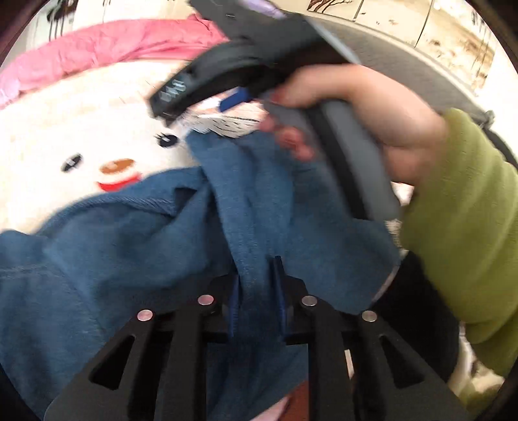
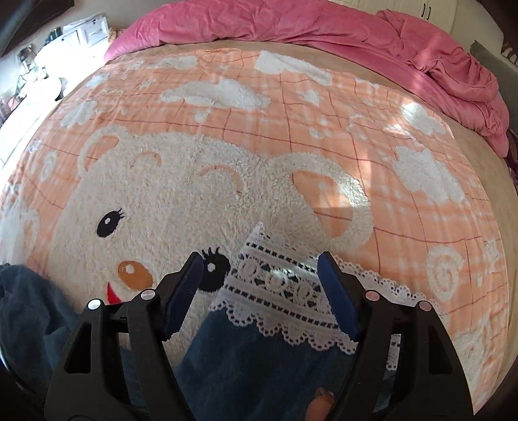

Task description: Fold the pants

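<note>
The blue pants (image 1: 136, 246) lie bunched on the bed. In the left wrist view a raised ridge of their cloth runs between the blue pads of my left gripper (image 1: 259, 275), which is shut on it. My right gripper (image 2: 260, 259) stands open over the white lace hem (image 2: 275, 288) of one pant leg (image 2: 259, 372). The lace lies between its fingers and the pads do not press on it. The left wrist view also shows the hand (image 1: 356, 107) in a green sleeve (image 1: 463, 226) that carries the right tool just above the lace hem (image 1: 223, 124).
The pants rest on a fluffy peach and white bear blanket (image 2: 323, 136) that covers the bed. A crumpled pink duvet (image 2: 323, 29) lies along the far edge. White drawers (image 2: 90, 32) stand beyond the bed at the upper left.
</note>
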`<move>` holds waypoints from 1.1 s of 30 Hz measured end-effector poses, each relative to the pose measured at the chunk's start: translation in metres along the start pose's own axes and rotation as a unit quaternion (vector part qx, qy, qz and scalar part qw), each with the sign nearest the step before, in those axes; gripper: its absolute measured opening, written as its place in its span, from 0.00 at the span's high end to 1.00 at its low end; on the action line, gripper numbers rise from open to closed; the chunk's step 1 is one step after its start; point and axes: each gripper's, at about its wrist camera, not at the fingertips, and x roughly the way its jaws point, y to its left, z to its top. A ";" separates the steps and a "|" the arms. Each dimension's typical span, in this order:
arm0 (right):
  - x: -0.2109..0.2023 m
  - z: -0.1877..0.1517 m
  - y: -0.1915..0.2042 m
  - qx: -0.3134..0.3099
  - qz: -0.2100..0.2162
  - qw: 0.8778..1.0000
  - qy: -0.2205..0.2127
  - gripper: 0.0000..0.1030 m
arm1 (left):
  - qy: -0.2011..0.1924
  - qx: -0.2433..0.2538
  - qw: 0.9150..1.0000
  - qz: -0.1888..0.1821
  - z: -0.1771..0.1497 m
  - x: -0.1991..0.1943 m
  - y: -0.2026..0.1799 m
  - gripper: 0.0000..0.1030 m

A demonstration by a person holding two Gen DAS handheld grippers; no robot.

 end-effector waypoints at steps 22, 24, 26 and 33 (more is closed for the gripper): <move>-0.141 -0.107 -0.122 0.196 0.064 0.968 -0.141 0.96 | -0.068 0.020 0.997 -0.015 -0.014 -0.026 0.001 0.93; -0.149 -0.130 -0.129 0.220 0.072 0.962 -0.148 0.96 | -0.068 0.041 0.997 -0.010 -0.012 -0.027 -0.003 0.93; -0.157 -0.159 -0.135 0.249 0.080 0.953 -0.151 0.96 | -0.067 0.067 0.995 0.000 -0.014 -0.032 -0.009 0.93; -0.151 -0.239 -0.148 0.331 0.094 0.931 -0.121 0.90 | -0.056 0.102 0.993 0.015 -0.021 -0.033 -0.015 0.93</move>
